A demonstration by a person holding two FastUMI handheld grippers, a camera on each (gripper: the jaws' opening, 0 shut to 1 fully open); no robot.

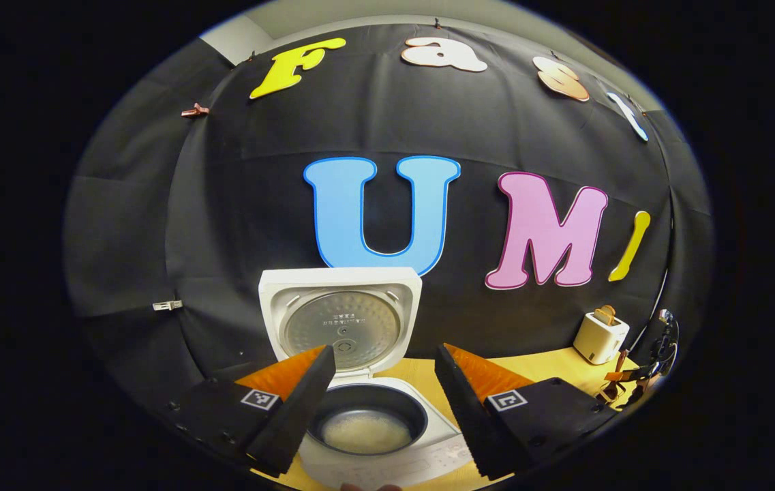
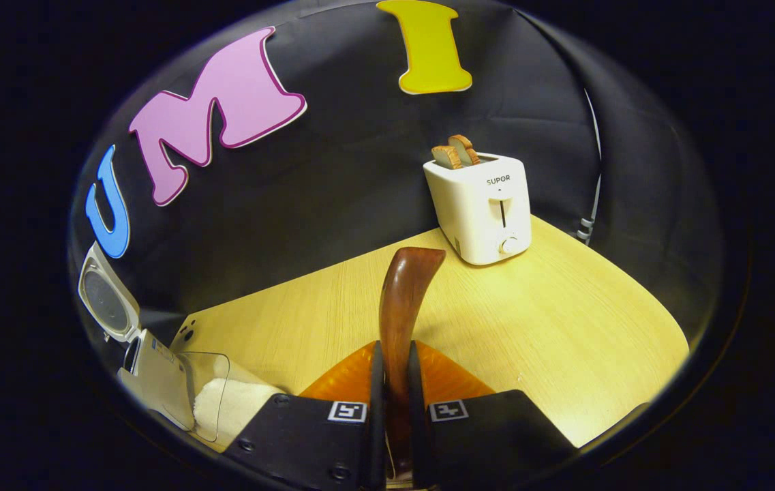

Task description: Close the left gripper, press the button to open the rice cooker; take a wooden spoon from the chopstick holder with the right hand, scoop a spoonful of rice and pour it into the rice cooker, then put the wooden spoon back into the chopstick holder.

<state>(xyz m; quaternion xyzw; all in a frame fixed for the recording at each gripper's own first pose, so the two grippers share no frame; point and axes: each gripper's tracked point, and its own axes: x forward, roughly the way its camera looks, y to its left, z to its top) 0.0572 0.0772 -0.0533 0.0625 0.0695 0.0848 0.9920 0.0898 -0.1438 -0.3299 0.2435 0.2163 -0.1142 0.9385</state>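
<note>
We have the wooden counter running up to the booth wall, and on it, toward its left edge, the rice cooker with its lid swung up and standing upright. A pale layer lies in the inner pot, rice as far as we can judge. A white toaster stands at the back edge by the wall. Next to the cooker sits a clear container holding white rice.

Our left gripper hovers over the open pot with its fingers spread wide, gripping nothing. Our right gripper is clamped on the wooden spoon, both fingers pressing its shaft.

The spoon's long axis runs straight out along the fingers, its curved end pointing toward the toaster and slightly upward.

We judge the lid step done and the spoon in hand, either about to scoop or heading back; its bowl is hidden, so we cannot tell. The next move calls for either dipping it into the clear container or carrying it to the holder.
</note>
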